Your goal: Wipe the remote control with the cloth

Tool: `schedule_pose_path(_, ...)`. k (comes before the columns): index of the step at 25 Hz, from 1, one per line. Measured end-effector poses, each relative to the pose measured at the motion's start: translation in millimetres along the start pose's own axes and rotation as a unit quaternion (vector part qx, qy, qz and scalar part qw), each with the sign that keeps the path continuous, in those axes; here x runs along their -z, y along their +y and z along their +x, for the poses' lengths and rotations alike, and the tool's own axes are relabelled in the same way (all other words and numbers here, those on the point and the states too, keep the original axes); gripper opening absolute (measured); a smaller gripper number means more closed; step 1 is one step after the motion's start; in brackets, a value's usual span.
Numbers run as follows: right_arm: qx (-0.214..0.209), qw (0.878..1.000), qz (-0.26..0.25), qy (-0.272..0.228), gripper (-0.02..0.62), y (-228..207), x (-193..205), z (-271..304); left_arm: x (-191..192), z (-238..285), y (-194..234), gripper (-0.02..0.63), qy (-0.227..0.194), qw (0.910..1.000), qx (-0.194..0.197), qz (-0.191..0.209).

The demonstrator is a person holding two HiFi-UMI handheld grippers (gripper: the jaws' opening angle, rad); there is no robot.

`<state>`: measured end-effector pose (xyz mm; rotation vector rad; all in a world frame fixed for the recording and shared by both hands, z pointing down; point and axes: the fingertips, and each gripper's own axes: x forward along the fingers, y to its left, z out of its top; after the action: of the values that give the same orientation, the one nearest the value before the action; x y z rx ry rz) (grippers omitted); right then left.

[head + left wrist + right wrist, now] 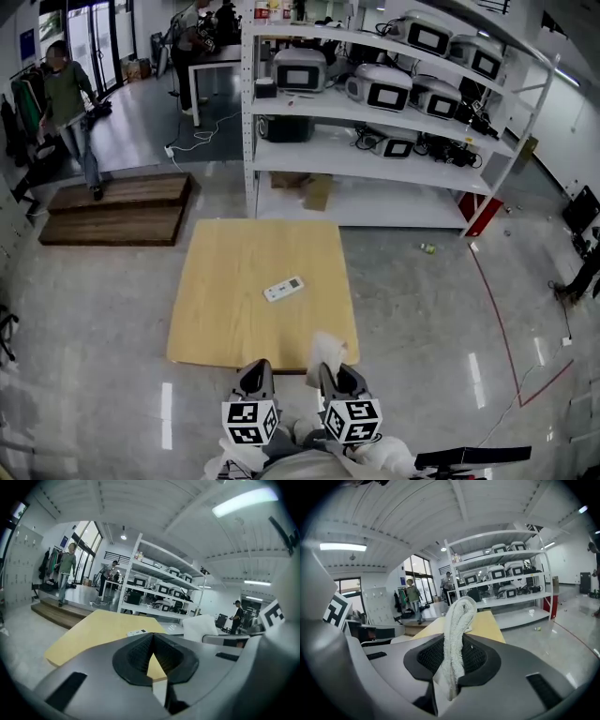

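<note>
A white remote control (283,289) lies near the middle of the low wooden table (225,300); the left gripper view shows it as a small white bar (137,632) ahead. My left gripper (253,373) hovers at the table's near edge, shut with nothing between its jaws (152,638). Beside it, my right gripper (336,373) is shut on a white cloth (325,349). The folded cloth (457,634) stands up from between the jaws in the right gripper view. Both grippers are well short of the remote.
A white shelving rack (394,141) with several grey machines stands behind the table. Low wooden steps (117,208) lie at the left, with a person (67,103) walking near them. A small object (427,248) lies on the glossy floor at the right.
</note>
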<state>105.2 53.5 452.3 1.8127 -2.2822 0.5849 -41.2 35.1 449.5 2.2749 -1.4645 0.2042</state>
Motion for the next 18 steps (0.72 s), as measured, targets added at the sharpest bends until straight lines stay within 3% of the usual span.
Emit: schedule_pose_path(18,-0.019,0.999,-0.028,-0.01,0.089,15.4,-10.3,-6.0,-24.1,-3.8,-20.9,0.003,-0.034,0.9989,0.01,0.029)
